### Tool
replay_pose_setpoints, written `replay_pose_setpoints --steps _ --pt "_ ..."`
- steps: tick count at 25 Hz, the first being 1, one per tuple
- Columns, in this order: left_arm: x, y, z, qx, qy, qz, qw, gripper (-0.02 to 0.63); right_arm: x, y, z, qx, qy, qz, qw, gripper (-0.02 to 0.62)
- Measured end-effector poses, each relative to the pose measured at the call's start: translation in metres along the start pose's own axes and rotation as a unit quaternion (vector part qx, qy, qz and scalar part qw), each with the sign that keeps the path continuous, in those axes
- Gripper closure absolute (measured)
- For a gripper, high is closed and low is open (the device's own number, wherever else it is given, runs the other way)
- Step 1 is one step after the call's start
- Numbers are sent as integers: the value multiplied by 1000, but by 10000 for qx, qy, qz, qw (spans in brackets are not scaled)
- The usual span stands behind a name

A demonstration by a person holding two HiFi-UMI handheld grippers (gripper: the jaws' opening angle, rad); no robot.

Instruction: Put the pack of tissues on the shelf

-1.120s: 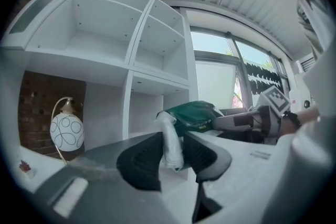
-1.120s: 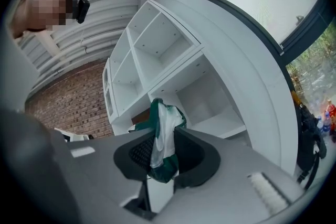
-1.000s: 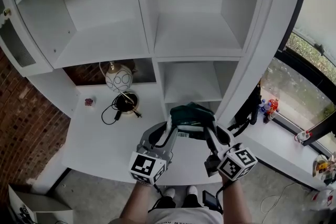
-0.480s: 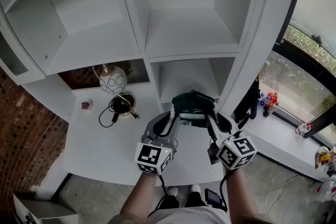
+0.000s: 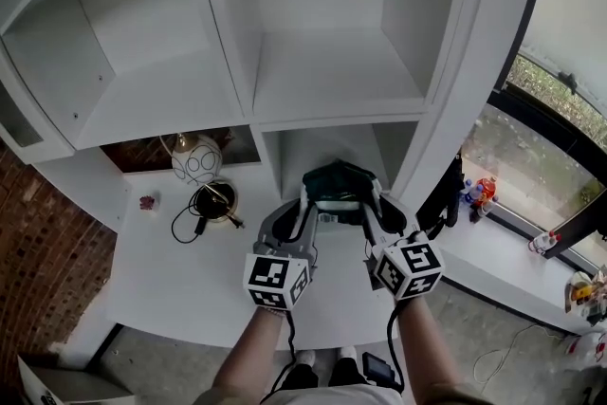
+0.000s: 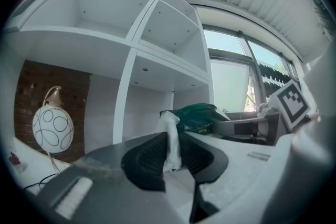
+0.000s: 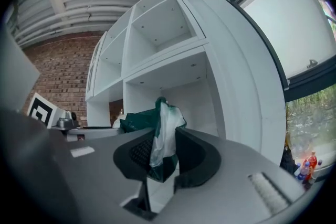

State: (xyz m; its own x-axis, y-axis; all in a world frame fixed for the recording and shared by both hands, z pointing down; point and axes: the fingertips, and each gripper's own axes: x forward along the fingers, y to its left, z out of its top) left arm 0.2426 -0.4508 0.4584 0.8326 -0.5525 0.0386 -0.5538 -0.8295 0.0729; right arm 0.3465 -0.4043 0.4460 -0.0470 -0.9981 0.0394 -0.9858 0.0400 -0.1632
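The pack of tissues [image 5: 338, 184] is dark green with white ends and hangs between my two grippers, just in front of the low shelf compartment [image 5: 327, 150]. My left gripper [image 5: 308, 209] is shut on the pack's white left end [image 6: 170, 140]. My right gripper [image 5: 368, 207] is shut on the pack's right end [image 7: 161, 140], a fold of white and green wrapper pinched between its pads. The pack's green body [image 6: 197, 117] stretches from one gripper to the other. Above stands a wider shelf compartment [image 5: 322, 71], bare inside.
A round white lamp with black loops [image 5: 196, 163] and a dark round object with a cable [image 5: 211, 202] stand on the white desk [image 5: 171, 270] at the left. A small pink thing [image 5: 145, 202] lies further left. A window sill with bottles [image 5: 479, 194] runs along the right.
Both grippers have carried the pack up and forward, closer to the low shelf compartment. The view has tilted upward, so more of the upper shelves shows.
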Motion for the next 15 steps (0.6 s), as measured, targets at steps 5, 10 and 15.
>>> replay_pose_setpoints --steps 5,10,15 --pt "16 11 -6 1 169 122 9998 525 17 -7 -5 -257 182 -101 9995 518" --pt "30 18 -9 -52 229 214 9995 525 34 -18 -10 -450 313 -326 9980 517" --pt "42 24 -13 -57 344 373 9987 526 49 -27 -16 -689 508 -496 9951 515"
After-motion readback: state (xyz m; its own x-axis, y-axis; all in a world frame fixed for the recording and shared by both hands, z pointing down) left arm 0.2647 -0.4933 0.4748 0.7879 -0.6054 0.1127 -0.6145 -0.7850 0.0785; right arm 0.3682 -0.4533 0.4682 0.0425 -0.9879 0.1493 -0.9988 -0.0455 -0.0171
